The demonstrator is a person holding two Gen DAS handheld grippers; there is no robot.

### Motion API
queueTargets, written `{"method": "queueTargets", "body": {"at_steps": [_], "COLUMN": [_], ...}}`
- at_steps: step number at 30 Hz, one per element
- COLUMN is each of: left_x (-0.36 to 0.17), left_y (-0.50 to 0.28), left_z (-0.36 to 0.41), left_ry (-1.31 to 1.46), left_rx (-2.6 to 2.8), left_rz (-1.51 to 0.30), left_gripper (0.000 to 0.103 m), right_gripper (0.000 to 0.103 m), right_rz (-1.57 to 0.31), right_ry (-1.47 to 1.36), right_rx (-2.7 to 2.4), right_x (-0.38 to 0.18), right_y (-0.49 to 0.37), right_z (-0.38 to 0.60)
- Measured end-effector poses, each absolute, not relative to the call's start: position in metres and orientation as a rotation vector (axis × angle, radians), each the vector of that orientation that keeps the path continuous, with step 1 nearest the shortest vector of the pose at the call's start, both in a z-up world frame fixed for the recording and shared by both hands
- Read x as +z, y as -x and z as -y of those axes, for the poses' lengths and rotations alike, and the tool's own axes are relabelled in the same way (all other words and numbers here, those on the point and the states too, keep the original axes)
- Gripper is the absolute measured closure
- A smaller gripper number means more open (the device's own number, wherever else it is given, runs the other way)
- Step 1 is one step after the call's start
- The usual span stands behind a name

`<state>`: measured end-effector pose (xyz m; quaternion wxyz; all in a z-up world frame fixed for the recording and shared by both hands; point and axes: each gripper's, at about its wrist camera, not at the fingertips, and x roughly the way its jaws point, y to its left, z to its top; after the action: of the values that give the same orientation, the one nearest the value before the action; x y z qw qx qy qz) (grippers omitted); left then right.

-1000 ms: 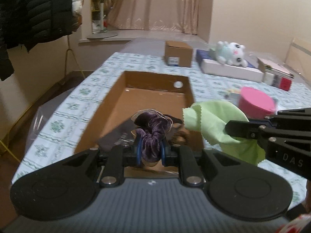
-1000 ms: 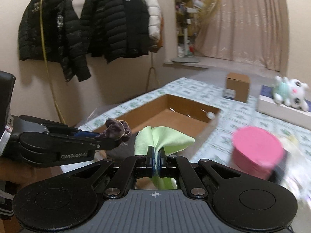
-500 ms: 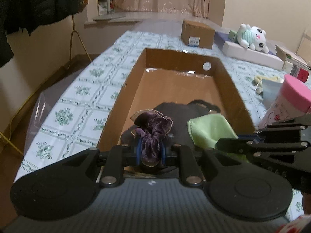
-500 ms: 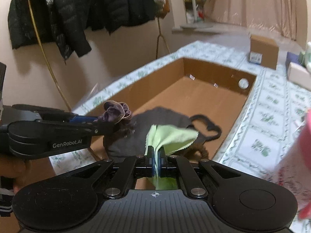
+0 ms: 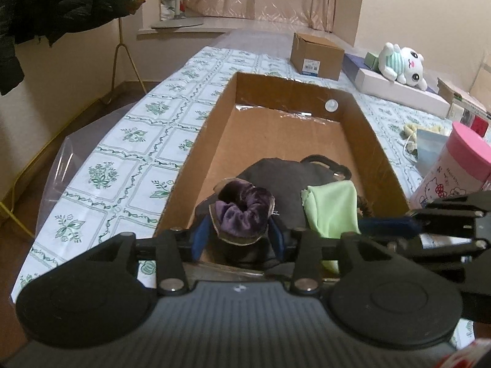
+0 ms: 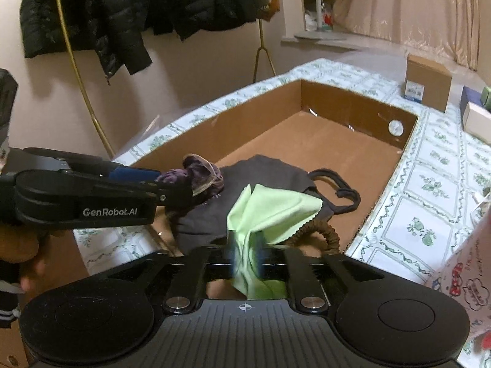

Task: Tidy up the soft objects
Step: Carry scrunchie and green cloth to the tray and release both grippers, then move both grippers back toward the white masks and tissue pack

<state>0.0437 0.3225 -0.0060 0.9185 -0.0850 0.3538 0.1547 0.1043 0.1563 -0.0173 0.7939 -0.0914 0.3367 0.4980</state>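
An open cardboard box (image 5: pixel 196 141) (image 6: pixel 214 122) lies on the patterned tablecloth. A dark grey face mask (image 5: pixel 291 178) (image 6: pixel 254 171) rests in its near end. My left gripper (image 5: pixel 239 239) (image 6: pixel 172 184) hovers over the mask. Its jaws are opening, and a purple velvet scrunchie (image 5: pixel 242 214) (image 6: pixel 202 174) sits loosely between the blue pads. My right gripper (image 6: pixel 247 253) (image 5: pixel 383 224) is beside it on the right, jaws also opening. A light green cloth (image 6: pixel 270 211) (image 5: pixel 331 208) drapes between its blurred pads onto the mask.
A brown hair tie (image 6: pixel 325 230) lies in the box's near right corner. A pink-lidded tin (image 5: pixel 454 168) stands right of the box. Farther back are a small carton (image 5: pixel 316 56) and a plush toy (image 5: pixel 402 64). Black jackets (image 6: pixel 92 15) hang left. A hand (image 6: pixel 18 245) holds the left gripper.
Both grippers came down over the box's near end. Their jaws, shut on the scrunchie and the green cloth before, have spread apart, and the scrunchie has puffed out.
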Motion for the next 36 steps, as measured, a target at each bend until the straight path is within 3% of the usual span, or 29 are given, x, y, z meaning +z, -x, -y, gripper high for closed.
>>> {"method": "queueTargets", "body": {"at_steps": [1,2,12,26,36], "left_x": [-0.004,-0.003,0.015,0.039,0.048], "left_y": [-0.041,-0.039,-0.009,0.010,0.000], "left_z": [-0.322,-0.322,-0.295,-0.196,-0.136], "left_ry": [0.177,0.178,0.182,0.162,0.119], "left_rx": [0.322,0.324,0.364,0.274,0.200], "left_rz": [-0.723,-0.720,-0.677,-0.602,-0.599], "left_gripper": [0.059,0.058,0.056,0.023,0.019], "right_gripper": [0.042,0.040,0.040,0.040,0.040], "right_rz": [-0.708,-0.694,-0.598,-0.562,-0.569], "right_ry": [0.185,0.173,0.115,0.032,-0.041], "right_rx": [1.068,1.068,0.969,0.658,0.534], "right_x": [-0.014,-0.011,0.021,0.046,0.047], "right_y": [-0.101,-0.098,-0.061,-0.050,-0.057], "right_z": [-0.152,-0.148,-0.087,0.051,0.124]}}
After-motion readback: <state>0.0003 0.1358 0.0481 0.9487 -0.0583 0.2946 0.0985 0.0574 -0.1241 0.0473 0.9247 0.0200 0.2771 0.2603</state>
